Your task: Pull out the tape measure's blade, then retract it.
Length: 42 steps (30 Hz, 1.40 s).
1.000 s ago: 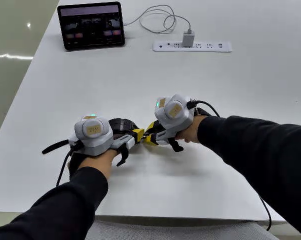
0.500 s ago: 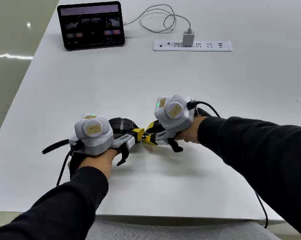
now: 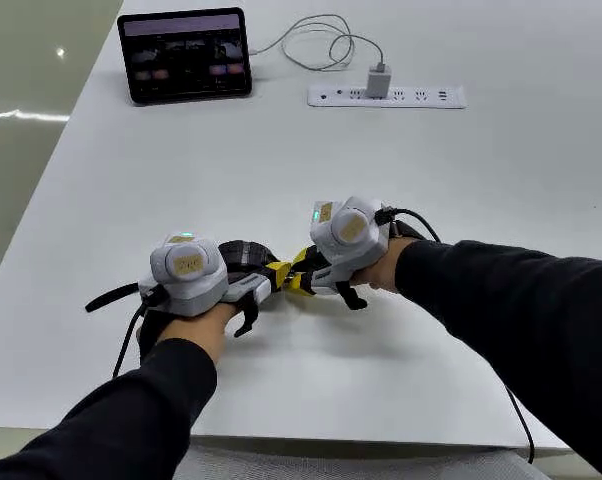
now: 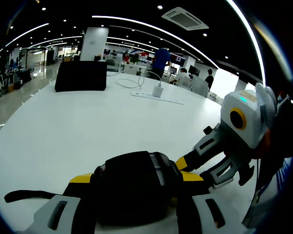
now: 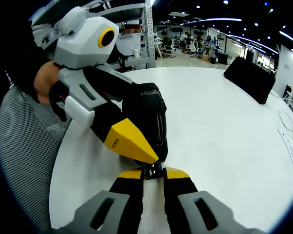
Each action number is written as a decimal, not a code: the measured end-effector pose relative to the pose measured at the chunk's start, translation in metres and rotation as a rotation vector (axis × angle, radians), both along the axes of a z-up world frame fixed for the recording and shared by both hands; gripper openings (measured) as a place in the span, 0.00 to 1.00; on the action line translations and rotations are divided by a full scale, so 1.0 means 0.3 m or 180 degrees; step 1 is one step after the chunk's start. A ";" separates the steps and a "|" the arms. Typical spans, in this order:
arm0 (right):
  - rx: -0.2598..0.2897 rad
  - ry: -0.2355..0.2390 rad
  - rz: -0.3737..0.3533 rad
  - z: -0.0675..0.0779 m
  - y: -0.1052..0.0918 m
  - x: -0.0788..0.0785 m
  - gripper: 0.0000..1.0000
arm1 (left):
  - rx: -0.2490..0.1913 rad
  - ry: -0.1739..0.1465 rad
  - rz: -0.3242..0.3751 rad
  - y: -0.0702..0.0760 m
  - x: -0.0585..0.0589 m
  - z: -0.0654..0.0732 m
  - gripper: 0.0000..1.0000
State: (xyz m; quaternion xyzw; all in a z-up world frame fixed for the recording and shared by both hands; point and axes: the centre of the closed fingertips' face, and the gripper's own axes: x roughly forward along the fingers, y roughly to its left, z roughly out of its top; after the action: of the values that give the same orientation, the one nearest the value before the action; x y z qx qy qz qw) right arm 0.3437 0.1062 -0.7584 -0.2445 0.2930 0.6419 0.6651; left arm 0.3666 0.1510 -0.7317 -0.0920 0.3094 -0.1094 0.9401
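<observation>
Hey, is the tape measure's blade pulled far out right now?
No, the right gripper pinches the blade tip right against the tape measure.

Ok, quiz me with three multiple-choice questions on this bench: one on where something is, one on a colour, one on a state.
1. Where does the tablet stand? A) far left of the table B) at the near edge C) on the floor
2. What colour is the tape measure's case? A) red B) black C) white
3. How is the right gripper? A) open above the table B) lying loose C) shut on the blade tip
Answers: 1 A, it stands far off, left of the power strip. 2 B, the case in the left gripper is black. 3 C, its yellow-tipped jaws pinch the tip at the case's mouth.
</observation>
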 end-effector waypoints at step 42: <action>0.0112 -0.0220 -0.0149 0.042 -0.024 -0.002 0.11 | -0.0069 0.0083 -0.0112 0.013 -0.018 -0.015 0.74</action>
State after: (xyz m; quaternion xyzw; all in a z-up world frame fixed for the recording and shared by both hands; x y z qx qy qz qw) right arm 0.3433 0.0990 -0.7457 -0.2478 0.2642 0.6224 0.6938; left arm 0.3613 0.1550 -0.7362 -0.0982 0.3221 -0.1281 0.9329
